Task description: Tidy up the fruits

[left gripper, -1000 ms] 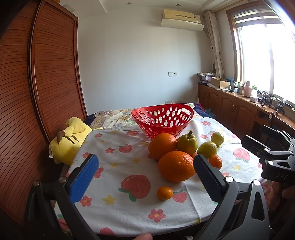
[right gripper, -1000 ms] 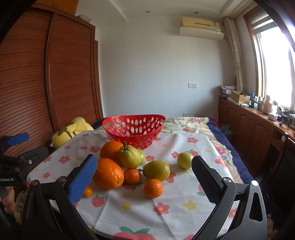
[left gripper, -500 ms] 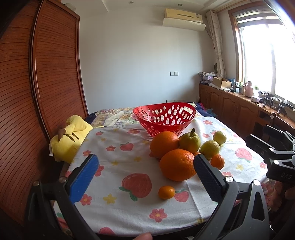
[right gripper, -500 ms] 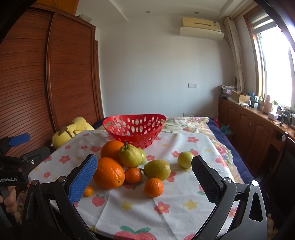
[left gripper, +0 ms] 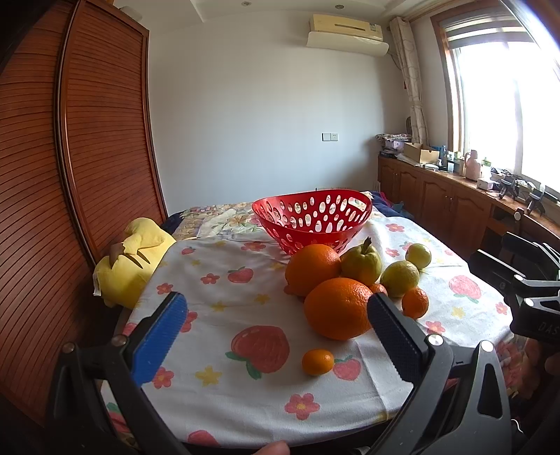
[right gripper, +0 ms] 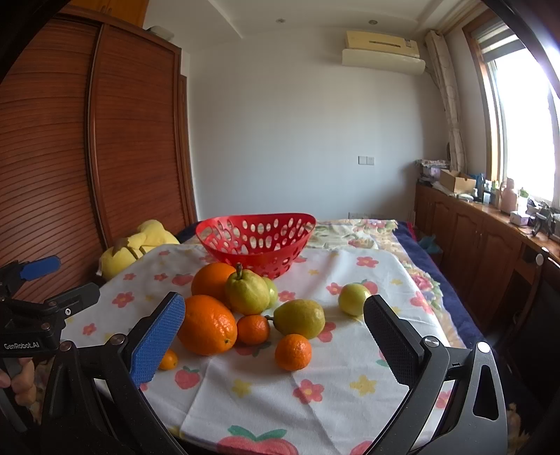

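red basket (left gripper: 311, 217), orange oranges (left gripper: 337, 308), floral tablecloth (left gripper: 224, 280)

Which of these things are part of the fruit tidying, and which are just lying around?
Part of the job: red basket, oranges, pear, lemons, tangerines, both open grippers.

Just lying about: yellow plush toy, cardboard box, tablecloth.

this is looking like a lived-in room of a home. a wall air conditioner (left gripper: 348, 30) is hanging near the ceiling, a curtain (left gripper: 413, 73) is framing a bright window (left gripper: 507, 105), and a tall slatted wooden wardrobe (right gripper: 133, 140) is standing along one side. a flowered tablecloth (right gripper: 350, 367) is covering the table, a yellow plush toy (left gripper: 131, 259) is lying beside it, and low wooden cabinets (left gripper: 437, 206) are carrying household clutter.
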### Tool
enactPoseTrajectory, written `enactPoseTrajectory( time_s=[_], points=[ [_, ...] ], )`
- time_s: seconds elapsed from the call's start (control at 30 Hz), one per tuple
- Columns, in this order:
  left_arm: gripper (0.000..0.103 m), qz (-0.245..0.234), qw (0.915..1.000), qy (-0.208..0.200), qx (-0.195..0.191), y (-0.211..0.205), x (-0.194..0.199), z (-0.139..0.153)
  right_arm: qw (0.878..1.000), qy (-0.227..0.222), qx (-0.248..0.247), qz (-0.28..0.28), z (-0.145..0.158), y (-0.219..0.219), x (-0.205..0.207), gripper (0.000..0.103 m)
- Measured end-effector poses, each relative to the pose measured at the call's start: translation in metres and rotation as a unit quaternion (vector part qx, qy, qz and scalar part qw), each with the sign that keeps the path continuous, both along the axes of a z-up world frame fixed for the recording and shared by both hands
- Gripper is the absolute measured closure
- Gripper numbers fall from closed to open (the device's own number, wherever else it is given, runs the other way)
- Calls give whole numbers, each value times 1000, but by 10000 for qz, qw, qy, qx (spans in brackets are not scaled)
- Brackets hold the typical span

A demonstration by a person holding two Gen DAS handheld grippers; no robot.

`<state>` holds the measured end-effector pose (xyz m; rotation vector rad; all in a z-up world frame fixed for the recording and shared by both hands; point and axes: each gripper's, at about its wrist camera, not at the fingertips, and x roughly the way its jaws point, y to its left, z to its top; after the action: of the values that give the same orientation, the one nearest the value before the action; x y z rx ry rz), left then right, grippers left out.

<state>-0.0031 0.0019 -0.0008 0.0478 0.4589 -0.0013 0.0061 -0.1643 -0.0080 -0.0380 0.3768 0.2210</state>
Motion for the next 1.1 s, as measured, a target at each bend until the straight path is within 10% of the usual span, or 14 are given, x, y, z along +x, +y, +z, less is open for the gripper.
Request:
enactPoseTrajectory(
  time_s=[1.1],
  points=[
    [0,-70,10000,40,24,-2,-2,-3,10000,33,3,7,-3,1,-2,0]
  ],
)
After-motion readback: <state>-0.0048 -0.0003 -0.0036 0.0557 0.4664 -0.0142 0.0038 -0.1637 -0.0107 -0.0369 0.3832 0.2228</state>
